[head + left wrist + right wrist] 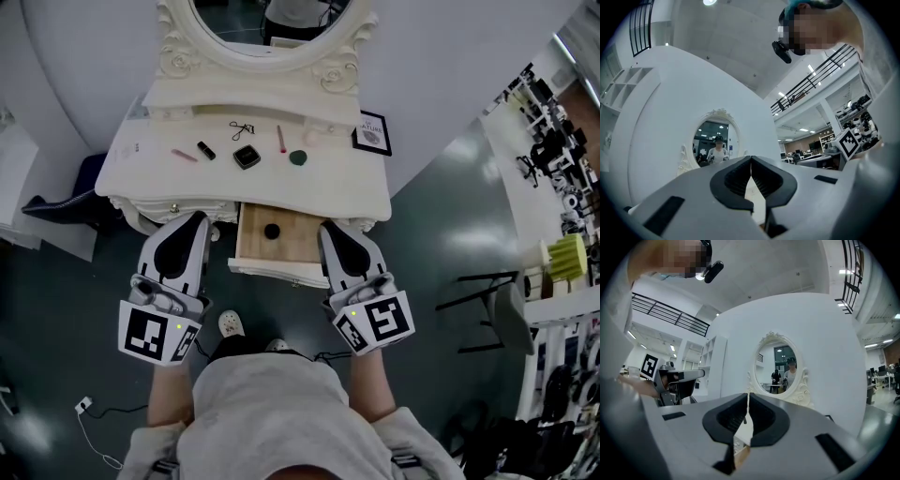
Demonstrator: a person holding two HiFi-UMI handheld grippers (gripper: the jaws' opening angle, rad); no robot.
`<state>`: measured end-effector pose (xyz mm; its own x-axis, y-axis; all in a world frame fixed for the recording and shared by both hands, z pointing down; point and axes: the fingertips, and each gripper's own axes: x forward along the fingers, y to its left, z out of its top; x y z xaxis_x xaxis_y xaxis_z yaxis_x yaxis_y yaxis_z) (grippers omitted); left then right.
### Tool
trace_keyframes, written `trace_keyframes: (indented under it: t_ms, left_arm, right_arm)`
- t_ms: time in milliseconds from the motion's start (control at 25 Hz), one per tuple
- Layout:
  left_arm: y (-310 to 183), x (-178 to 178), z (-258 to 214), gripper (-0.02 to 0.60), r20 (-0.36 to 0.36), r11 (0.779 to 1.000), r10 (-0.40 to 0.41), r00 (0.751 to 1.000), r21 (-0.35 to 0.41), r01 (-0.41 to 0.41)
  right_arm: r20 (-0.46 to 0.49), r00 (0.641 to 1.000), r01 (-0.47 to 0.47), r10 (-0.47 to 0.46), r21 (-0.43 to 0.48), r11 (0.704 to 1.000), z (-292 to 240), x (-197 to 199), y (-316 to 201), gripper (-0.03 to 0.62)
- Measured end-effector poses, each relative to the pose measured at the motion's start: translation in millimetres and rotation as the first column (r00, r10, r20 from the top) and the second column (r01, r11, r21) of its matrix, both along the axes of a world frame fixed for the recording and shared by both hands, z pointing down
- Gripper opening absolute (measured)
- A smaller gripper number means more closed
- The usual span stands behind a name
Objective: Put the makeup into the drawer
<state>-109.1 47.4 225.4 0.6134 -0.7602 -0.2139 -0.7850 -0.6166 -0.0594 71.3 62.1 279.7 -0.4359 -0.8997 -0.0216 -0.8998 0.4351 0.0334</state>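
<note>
The person holds both claws low in front of a white vanity, just short of its front edge. The left claw (195, 219) points at the rim to the left of the drawer (292, 246), and the left gripper view (751, 160) shows its jaws pressed together with nothing between them. The right claw (330, 229) sits by the drawer's right front corner, and the right gripper view (748, 396) shows its jaws likewise shut and empty. The drawer is pulled out under the middle of the tabletop (361, 183), its wooden bottom bare but for one round black piece (272, 231) near the middle. The rest of the makeup lies on the tabletop, well apart from both claws: a pink stick (184, 155) at the left, a black lipstick (205, 150) just right of it, a lash curler (241, 128) further back, a black compact (247, 157) near the middle, a pink pencil (280, 139) and a green disc (298, 157) to the right. A small frame (372, 132) stands at the back right corner. The oval mirror (272, 33) rises behind the tabletop and shows in both gripper views (715, 143) (782, 369), with the person's reflection in it.
</note>
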Motion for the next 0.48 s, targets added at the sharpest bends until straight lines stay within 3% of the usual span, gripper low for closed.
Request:
trace_keyframes:
  t_ms: [480]
  left_arm:
    - [34.3,4.1,-6.0,0.015,-0.004,0.999,-0.035,0.999,0.018,0.035]
  right_arm:
    - [0.0,0.999,0.048,-0.048,0.032,0.998,-9.8,-0.3,27.3,0.026]
